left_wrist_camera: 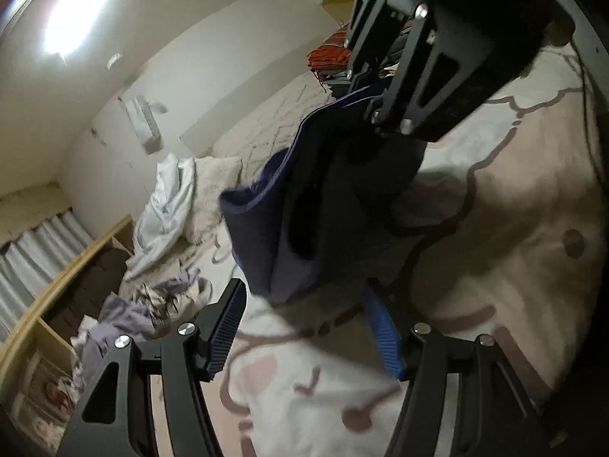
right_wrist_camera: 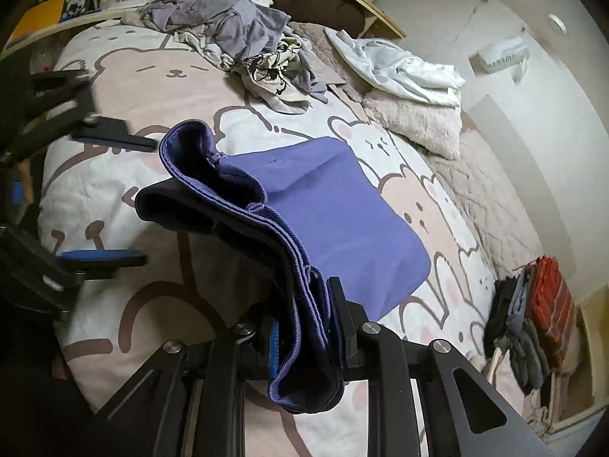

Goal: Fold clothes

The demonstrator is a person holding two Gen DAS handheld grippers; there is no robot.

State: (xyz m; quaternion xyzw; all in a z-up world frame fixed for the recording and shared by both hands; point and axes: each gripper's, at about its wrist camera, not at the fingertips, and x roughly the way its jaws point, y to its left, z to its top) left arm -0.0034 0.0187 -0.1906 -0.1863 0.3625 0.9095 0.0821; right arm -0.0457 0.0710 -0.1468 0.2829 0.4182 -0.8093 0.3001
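Right wrist view: right gripper point(right_wrist_camera: 304, 327) pinches the bunched waistband edge of the purple garment point(right_wrist_camera: 335, 221), pads pressed on the fabric from both sides. The rest of the cloth trails forward and down onto the bear-print bedcover point(right_wrist_camera: 160, 83), a flat folded panel spread over it. Left gripper point(right_wrist_camera: 110, 198) sits at the left edge of this view, fingers spread, nothing between them, just beside the garment's raised corner but apart from it. Beyond the garment lies a heap of unfolded clothes point(right_wrist_camera: 243, 34) in grey and printed fabric, then a white crumpled cloth point(right_wrist_camera: 403, 64) on a fuzzy pillow point(right_wrist_camera: 418, 118). A stack of folded clothes point(right_wrist_camera: 533, 312), dark, grey and orange-red, rests at the right edge of the bed. A wooden shelf point(right_wrist_camera: 357, 3) runs behind the heap. Left wrist view: the garment hangs dark from the right gripper above, blocking the middle of the bed; the left gripper's blue pads point(left_wrist_camera: 224, 331) stand apart beneath its lower hem, not touching it. Cannot tell how many layers are pinched.
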